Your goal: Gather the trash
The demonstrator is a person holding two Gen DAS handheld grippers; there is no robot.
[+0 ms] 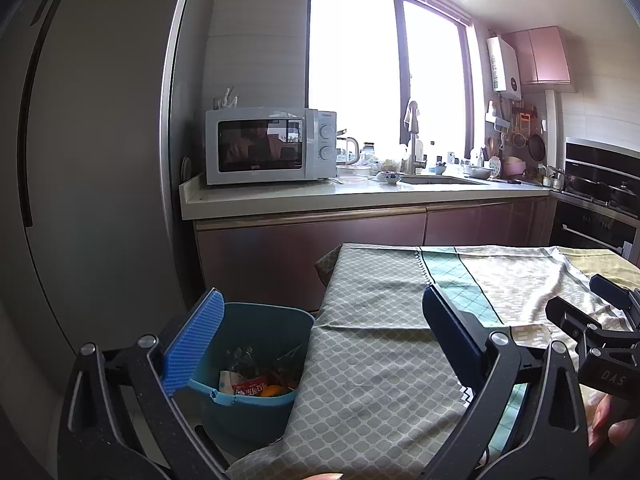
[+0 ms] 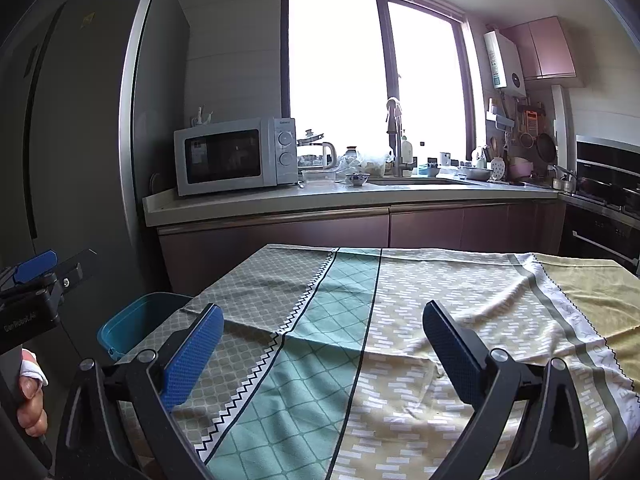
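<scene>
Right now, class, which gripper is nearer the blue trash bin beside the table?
Left. The left gripper hangs open by the trash bin, one finger over its rim. The right gripper is open over the tablecloth, farther away.

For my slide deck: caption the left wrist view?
Open left gripper hovers above blue bin holding trash, beside the clothed table.

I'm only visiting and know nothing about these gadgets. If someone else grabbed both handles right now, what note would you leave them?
Left gripper: open, holding nothing, above the table's left edge.
Right gripper: open, holding nothing, over the tablecloth.
Blue trash bin: on the floor by the table's left side, with wrappers and something orange inside.
Done: the visible cloth shows no trash on it.
Left: check the parts of the table outside both views.
</scene>
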